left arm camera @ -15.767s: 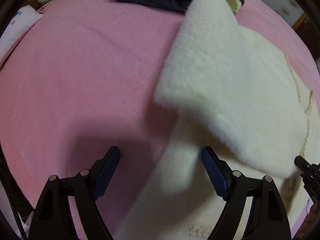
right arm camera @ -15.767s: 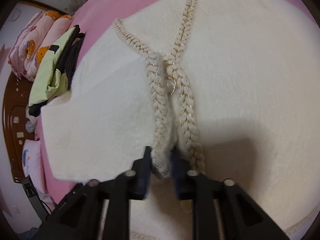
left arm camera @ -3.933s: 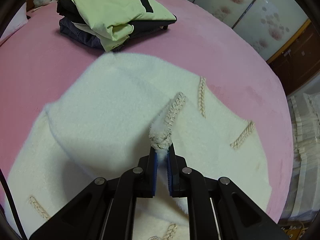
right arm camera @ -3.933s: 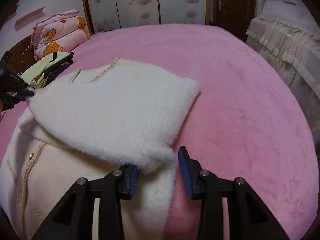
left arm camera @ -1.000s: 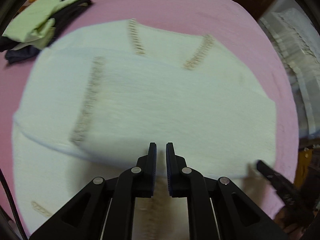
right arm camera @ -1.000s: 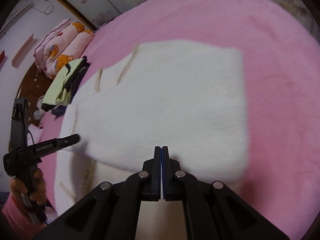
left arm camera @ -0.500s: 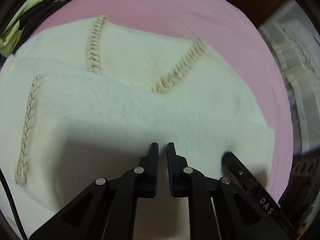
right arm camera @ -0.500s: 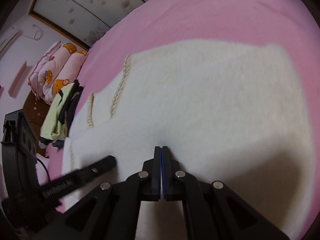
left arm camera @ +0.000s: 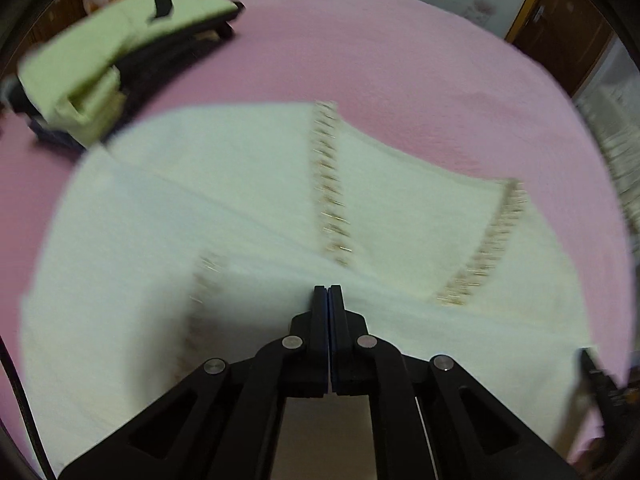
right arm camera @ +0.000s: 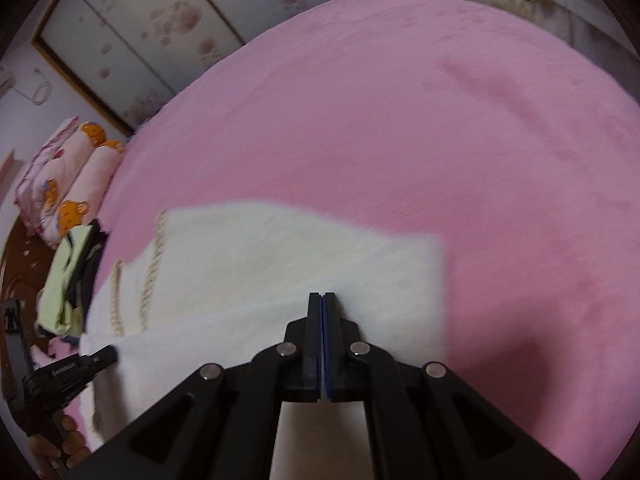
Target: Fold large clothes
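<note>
One white fleece garment (left arm camera: 248, 216), one folded clothes stack (left arm camera: 108, 56), two claws (left arm camera: 328, 292), two pillows (right arm camera: 68, 184)

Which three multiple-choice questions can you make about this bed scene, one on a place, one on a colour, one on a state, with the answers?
1. Where is the stack of folded clothes in the left wrist view?
A. upper left, beyond the white garment
B. on top of the white garment
C. on the floor

2. What colour is the bed cover?
A. blue
B. pink
C. grey

3. How is the left gripper?
A. wide open
B. shut on a sleeve
C. shut, holding nothing

Answers: 1 A, the stack lies on the cover past the white garment. 2 B, pink all around. 3 C, its fingers meet with no cloth between.
</note>
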Tool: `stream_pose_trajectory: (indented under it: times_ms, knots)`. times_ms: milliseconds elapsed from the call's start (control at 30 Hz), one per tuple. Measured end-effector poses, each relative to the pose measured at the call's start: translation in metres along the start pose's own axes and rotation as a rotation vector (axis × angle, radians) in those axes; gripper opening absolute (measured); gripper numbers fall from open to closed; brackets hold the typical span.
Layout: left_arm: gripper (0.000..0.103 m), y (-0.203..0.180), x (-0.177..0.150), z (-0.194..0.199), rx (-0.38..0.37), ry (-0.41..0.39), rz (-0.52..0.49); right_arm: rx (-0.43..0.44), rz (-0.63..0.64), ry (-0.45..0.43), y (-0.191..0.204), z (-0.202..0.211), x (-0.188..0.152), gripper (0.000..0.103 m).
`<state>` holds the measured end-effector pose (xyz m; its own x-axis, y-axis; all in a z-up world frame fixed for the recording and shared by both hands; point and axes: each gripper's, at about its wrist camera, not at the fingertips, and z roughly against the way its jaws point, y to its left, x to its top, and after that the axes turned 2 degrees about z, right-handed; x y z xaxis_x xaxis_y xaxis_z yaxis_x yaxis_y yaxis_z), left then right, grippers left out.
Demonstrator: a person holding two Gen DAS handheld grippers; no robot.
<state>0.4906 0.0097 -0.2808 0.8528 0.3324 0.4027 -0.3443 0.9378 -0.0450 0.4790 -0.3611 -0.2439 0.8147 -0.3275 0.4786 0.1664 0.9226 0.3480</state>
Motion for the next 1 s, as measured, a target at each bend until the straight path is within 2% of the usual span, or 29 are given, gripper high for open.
stream_pose_trajectory:
  times_ms: [33,67,167,233,267,333,433,500,600,767,1000]
  knots:
    - [0.001,0.001,0.001,0.0,0.058,-0.012,-0.019,-0.026,-0.012,-0.013,-0.007,0.004,0.003,0.0]
    - [0.001,0.005,0.003,0.0,0.083,-0.016,-0.027,-0.042,-0.026,-0.023,-0.014,0.007,0.005,0.0]
    - [0.001,0.021,0.008,0.0,0.084,-0.024,-0.015,-0.083,-0.045,-0.062,-0.03,0.015,0.013,0.0]
    - [0.001,0.032,0.011,0.003,0.067,-0.026,0.003,-0.22,-0.027,-0.089,-0.036,0.024,0.019,0.0]
    - [0.001,0.034,0.012,0.005,0.078,-0.034,0.012,-0.246,-0.032,-0.092,-0.041,0.028,0.021,0.0]
    - [0.001,0.047,0.01,0.017,0.098,-0.047,0.016,-0.184,-0.098,-0.123,-0.056,0.043,0.023,0.0]
    - [0.002,0.052,0.013,0.037,0.229,-0.087,0.006,-0.141,-0.161,-0.156,-0.069,0.067,0.021,0.0]
    - [0.002,0.056,0.008,0.053,0.256,-0.12,0.011,-0.106,-0.182,-0.167,-0.073,0.083,0.018,0.0]
    - [0.003,0.071,-0.004,0.073,0.193,-0.115,0.064,-0.027,-0.211,-0.169,-0.068,0.099,0.005,0.0]
    - [0.003,0.099,-0.036,0.101,0.162,-0.089,0.105,0.001,-0.178,-0.116,-0.052,0.107,-0.018,0.0]
    - [0.003,0.143,-0.098,0.112,0.09,0.021,0.185,0.048,-0.131,-0.001,-0.035,0.124,-0.074,0.0]
